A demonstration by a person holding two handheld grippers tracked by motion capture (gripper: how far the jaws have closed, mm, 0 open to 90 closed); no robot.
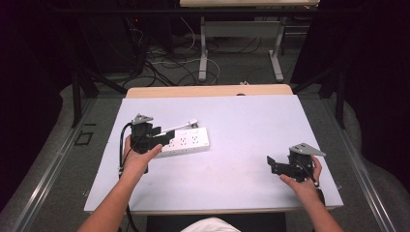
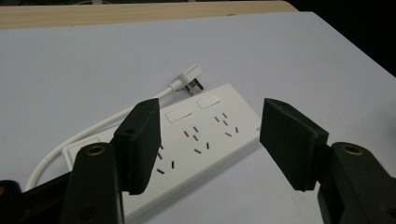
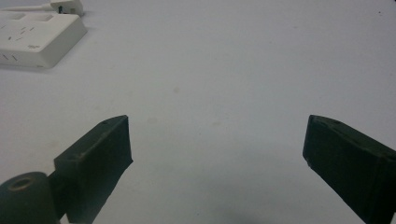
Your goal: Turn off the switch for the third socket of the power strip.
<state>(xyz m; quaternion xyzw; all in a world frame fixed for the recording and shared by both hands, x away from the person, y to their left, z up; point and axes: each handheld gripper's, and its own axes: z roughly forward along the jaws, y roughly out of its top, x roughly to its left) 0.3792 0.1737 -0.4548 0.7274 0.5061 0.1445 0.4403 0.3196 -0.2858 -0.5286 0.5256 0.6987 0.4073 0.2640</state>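
A white power strip (image 1: 186, 141) lies flat on the left half of the pale table sheet (image 1: 251, 121). Its white cord runs along the far side and ends in a plug (image 1: 193, 122) resting on the sheet. My left gripper (image 1: 162, 137) hovers over the strip's left end, open. In the left gripper view the jaws (image 2: 210, 109) stand apart above the strip (image 2: 205, 140), with the plug (image 2: 191, 79) beyond them. My right gripper (image 1: 272, 162) is near the table's front right, open over bare sheet (image 3: 217, 123). The strip's end (image 3: 32, 37) shows far off in the right gripper view.
The sheet covers a wooden tabletop (image 1: 208, 90) whose far edge shows. Beyond it stand another table's metal legs (image 1: 203, 53) and loose cables (image 1: 159, 63) on the floor. Dark frame bars flank both sides.
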